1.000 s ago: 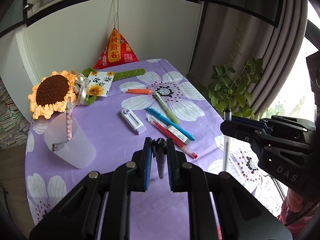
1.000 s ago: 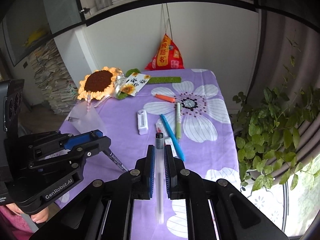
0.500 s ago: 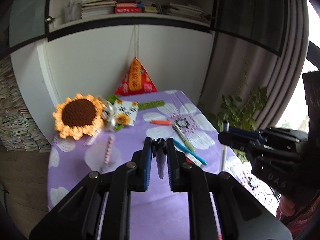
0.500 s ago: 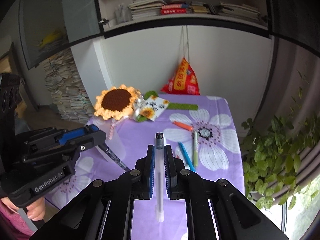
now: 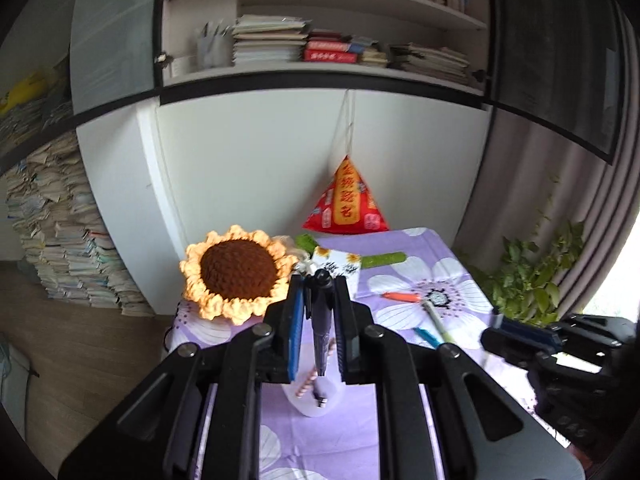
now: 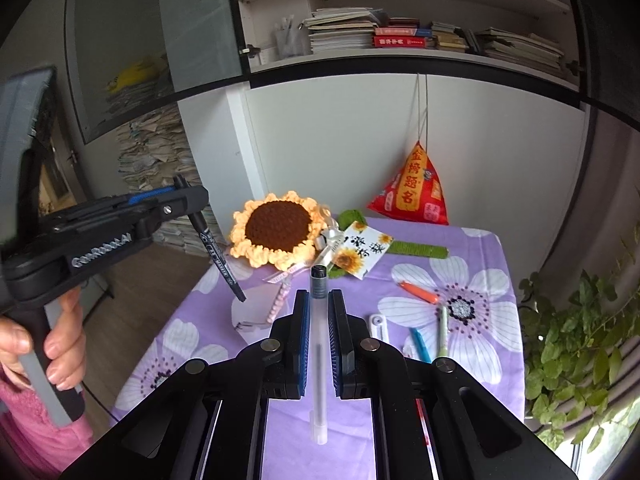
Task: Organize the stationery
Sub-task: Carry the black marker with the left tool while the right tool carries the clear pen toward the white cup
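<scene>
Purple floral tablecloth (image 6: pixel 472 240), left gripper (image 5: pixel 318 304) clamping black marker (image 5: pixel 321 332), right gripper (image 6: pixel 319 316) clamping translucent pen (image 6: pixel 319 344)

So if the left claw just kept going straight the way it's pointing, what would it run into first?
Most likely the crocheted sunflower, which stands just beyond the left claw and the black marker it grips. The translucent cup sits lower, under that line. Depth is hard to judge in the fisheye, so the claw might pass the flower's right edge.

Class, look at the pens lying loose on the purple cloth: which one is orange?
The short orange pen, lying alone beside the dark centre of the printed flower. The green pen and blue pen lie nearer the camera.
</scene>
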A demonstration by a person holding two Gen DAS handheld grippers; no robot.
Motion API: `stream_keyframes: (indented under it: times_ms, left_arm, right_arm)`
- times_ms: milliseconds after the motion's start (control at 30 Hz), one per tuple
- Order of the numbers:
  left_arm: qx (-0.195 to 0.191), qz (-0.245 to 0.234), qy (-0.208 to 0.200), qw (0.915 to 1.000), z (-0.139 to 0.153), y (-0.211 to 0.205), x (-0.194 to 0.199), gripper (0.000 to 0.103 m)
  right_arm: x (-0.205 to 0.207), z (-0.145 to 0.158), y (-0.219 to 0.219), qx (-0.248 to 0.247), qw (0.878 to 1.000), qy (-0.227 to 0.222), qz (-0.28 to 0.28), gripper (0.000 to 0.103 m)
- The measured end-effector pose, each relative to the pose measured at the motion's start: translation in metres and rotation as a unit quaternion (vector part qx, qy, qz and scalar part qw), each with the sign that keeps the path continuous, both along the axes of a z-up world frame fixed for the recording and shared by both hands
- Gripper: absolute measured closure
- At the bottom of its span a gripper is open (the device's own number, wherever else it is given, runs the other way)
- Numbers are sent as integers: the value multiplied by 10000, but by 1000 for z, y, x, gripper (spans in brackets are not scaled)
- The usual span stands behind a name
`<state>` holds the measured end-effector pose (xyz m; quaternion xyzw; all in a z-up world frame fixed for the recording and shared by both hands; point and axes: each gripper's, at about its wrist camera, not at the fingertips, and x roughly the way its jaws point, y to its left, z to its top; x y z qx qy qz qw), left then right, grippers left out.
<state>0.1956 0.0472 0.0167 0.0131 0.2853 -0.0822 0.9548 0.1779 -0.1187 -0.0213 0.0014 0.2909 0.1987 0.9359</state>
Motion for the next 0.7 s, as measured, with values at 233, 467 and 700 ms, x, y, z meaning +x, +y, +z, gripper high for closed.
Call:
stream_keyframes:
  times_ms: [233, 467, 700]
  left_arm:
    - [-46, 87, 353, 9993, -30, 13, 20, 91]
    - [-188, -4, 621, 9979, -53, 20, 32, 91]
    - [-285, -66, 807, 9963, -68, 25, 42, 91]
  right_arm:
    - [11, 5, 18, 6, 9999, -49, 106, 93]
    - [25, 6, 34, 28, 9998, -85, 172, 93]
    - [40, 3, 46, 65, 9998, -16, 179, 93]
